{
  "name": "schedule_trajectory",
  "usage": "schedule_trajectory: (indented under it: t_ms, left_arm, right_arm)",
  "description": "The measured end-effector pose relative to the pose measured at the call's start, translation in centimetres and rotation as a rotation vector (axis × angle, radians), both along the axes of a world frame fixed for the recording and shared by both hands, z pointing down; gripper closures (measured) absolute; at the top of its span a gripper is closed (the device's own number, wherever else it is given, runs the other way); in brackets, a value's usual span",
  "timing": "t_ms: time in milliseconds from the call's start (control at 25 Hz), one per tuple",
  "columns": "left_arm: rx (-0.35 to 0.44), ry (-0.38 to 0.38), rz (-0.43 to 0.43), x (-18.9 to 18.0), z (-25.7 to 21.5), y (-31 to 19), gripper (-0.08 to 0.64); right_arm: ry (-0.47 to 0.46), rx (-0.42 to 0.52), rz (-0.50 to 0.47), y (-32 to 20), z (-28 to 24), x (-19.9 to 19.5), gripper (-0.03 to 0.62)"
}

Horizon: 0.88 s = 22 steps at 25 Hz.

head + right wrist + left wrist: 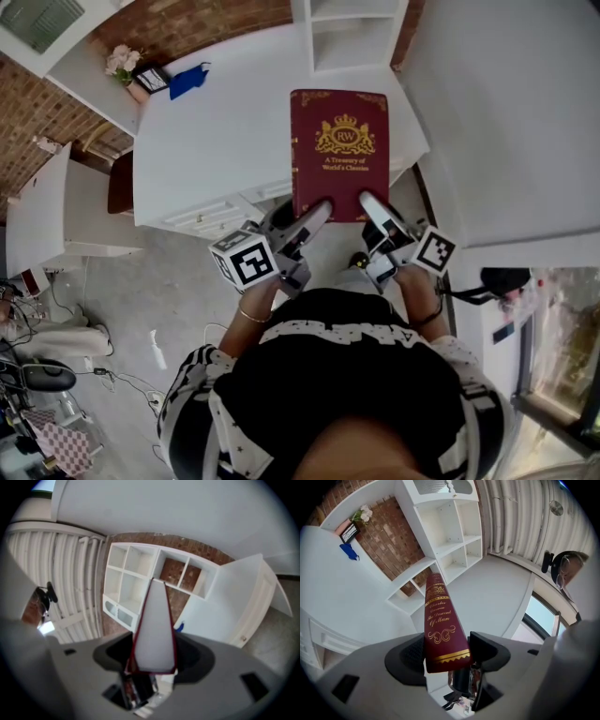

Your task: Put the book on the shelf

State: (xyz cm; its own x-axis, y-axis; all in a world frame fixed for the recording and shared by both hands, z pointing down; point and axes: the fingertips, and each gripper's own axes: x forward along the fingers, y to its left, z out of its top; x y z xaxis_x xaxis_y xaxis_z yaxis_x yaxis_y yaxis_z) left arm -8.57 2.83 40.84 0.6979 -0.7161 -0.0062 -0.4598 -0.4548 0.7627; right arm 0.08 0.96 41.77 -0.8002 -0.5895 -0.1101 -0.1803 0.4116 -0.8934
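Just below centre in the head view, the left gripper (317,214) and right gripper (372,204) each clamp the near edge of the maroon hardback book (339,141), held flat over the white table (206,131). This looks like mid-carry. Next, the book needs lining up with a cubby of the white shelf (349,37) at top centre.

Bright, even daylight. Right of my left gripper (447,652), a window (540,615) glows pale. Between its jaws the book (439,620) spine is sharp, its gilt lettering legible. Between the jaws of my right gripper (154,656) the page edge is washed out and soft. Both gripper views bow straight lines and darken at all 4 corners.
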Motion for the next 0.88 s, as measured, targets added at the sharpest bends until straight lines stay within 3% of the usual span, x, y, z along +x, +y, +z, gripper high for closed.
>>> schedule_trajectory:
  t_ms: [160, 400, 880]
  left_arm:
    - [-0.011, -0.003, -0.022, 1.4, -0.2, -1.5, 0.252]
    - [-0.019, -0.017, -0.050, 6.9, 0.3, -4.5, 0.252]
    - [-0.022, -0.026, -0.042, 7.5, 0.5, -4.8, 0.252]
  right_arm:
    - [-0.003, 0.007, -0.025, -1.7, -0.2, 1.3, 0.308]
    - [-0.026, 0.008, -0.054, -4.9, 0.2, 6.7, 0.308]
    - [-0.031, 0.011, -0.040, -5.3, 0.5, 7.3, 0.308]
